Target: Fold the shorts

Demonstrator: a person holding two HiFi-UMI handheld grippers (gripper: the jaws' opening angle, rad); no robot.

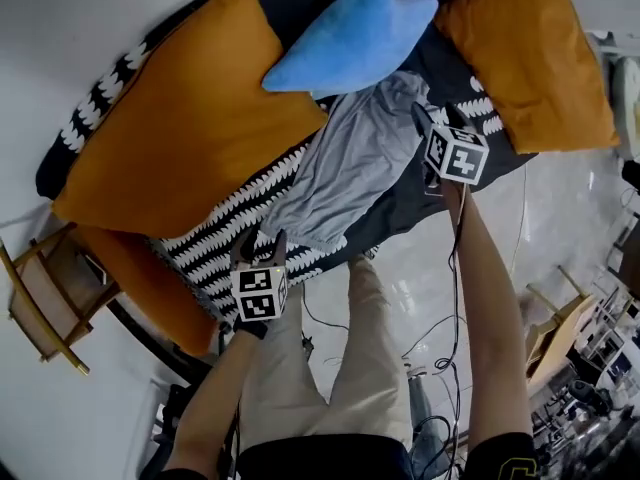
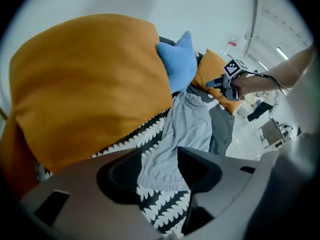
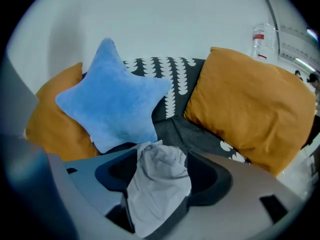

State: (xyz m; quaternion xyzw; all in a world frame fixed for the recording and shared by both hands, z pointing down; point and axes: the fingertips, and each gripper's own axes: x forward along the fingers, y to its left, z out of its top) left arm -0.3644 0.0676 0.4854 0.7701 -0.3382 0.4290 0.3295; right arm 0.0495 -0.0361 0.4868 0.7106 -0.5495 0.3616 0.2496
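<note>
Grey shorts lie stretched across the black-and-white patterned sofa seat, between two orange cushions. My left gripper is at the near leg hem, jaws apart. In the left gripper view the hem of the shorts lies flat between the open jaws of the left gripper, with no pad pressing on it. My right gripper is at the far, bunched end. In the right gripper view a crumpled heap of the shorts sits between the spread jaws of the right gripper.
A blue star cushion lies just beyond the shorts. Large orange cushions flank them at the left and right. A wooden stool stands at the left, and cables trail over the glossy floor by the person's legs.
</note>
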